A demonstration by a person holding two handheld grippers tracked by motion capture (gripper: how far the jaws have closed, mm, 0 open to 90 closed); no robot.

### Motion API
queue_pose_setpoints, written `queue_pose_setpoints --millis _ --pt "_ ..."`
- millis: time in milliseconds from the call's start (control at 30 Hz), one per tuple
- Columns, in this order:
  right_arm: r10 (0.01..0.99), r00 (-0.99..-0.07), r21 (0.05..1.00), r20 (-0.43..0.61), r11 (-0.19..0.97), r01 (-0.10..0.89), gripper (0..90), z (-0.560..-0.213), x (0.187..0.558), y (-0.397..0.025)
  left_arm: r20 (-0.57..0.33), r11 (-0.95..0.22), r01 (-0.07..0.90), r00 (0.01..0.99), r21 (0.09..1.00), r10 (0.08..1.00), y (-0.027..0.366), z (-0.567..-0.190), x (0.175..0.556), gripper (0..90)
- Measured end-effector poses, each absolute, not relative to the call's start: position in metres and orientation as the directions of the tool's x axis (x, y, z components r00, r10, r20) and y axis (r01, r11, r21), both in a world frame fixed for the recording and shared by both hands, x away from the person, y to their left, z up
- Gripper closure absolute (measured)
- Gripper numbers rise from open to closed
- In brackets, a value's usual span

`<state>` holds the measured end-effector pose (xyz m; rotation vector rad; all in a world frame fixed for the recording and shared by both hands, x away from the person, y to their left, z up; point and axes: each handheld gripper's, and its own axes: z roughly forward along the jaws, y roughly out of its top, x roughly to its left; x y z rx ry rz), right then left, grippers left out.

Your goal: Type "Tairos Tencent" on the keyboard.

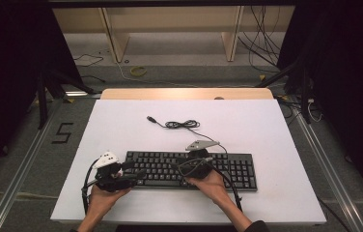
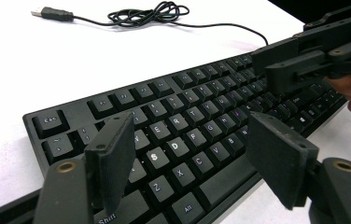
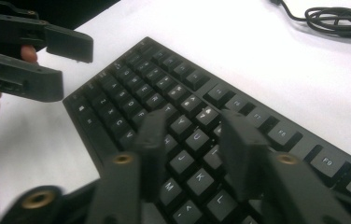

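Keyboard [image 1: 189, 169] lies on table [image 1: 266, 130] beneath both parted claws.

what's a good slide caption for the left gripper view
Open left gripper poised over a black full-size keyboard on the white table.

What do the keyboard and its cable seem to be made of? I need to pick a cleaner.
The keyboard looks like matte black plastic: dull, lightly textured keycaps with printed white legends. Its cable appears rubber or vinyl sheathed, thin, flexible and coiled, slightly shiny; the plug tip looks metallic.
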<state>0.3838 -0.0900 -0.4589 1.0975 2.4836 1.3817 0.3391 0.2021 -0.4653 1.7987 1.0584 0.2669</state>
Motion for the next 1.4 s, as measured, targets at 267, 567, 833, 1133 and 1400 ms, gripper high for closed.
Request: queue_pose_setpoints --millis 267,567,833,1133,1400 --pt "0.621 -0.742 0.776 0.250 0.330 0.538 47.5 -0.457 0.377 -0.093 -0.281 -0.119 0.544 0.594 0.831 0.753 0.201 -0.465 0.343 33.1" --pt "0.626 -0.739 0.775 0.251 0.328 0.540 42.0 -0.457 0.372 -0.101 -0.287 -0.125 0.563 0.585 0.817 0.758 0.199 -0.465 0.350 36.3" --pt "0.632 -0.736 0.783 0.243 0.320 0.534 37.5 -0.456 0.369 -0.109 -0.291 -0.144 0.593 0.574 0.792 0.765 0.196 -0.466 0.358 50.7" --pt "0.640 -0.732 0.794 0.234 0.308 0.524 36.2 -0.454 0.363 -0.118 -0.261 -0.207 0.598 0.599 0.774 0.757 0.185 -0.466 0.369 69.6" --pt "0.646 -0.727 0.801 0.232 0.298 0.520 35.7 -0.454 0.359 -0.127 -0.233 -0.259 0.598 0.620 0.758 0.750 0.172 -0.466 0.381 85.3"
